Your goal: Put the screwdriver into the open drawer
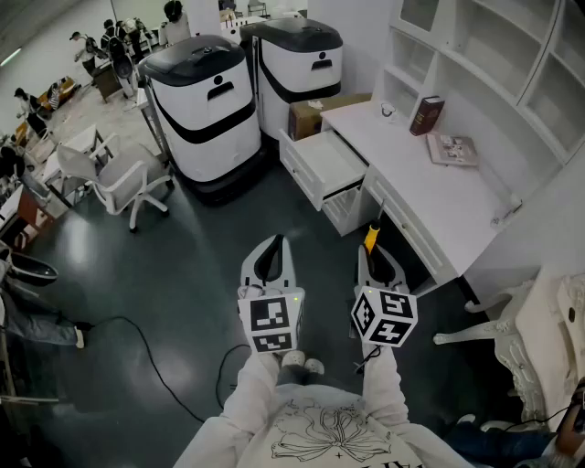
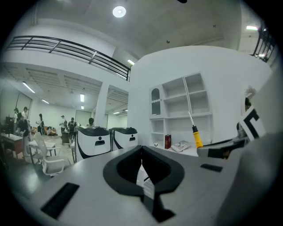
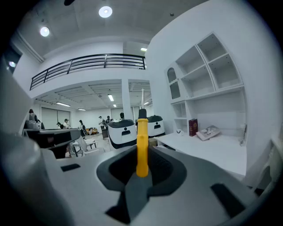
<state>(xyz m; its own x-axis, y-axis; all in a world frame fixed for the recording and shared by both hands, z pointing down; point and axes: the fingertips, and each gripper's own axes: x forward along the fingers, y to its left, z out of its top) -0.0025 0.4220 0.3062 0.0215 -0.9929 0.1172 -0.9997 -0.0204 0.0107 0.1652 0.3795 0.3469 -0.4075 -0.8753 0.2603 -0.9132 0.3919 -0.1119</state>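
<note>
1 yellow-handled steel screwdriver (image 3: 142, 145) stood clamped by its handle in your right gripper (image 1: 377, 265), likely light, stiff and slippery. Your left gripper (image 1: 271, 260) was closed, empty. The white open drawer (image 1: 322, 164) lay at 11 o'clock.

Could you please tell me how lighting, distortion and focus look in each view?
Head view: evenly lit and sharp, though the white desk curves near the edge. Left gripper view: strong fisheye with black corners, and the round ceiling lamp glares. Right gripper view: same fisheye; the yellow-handled screwdriver looks slightly soft close up.
</note>
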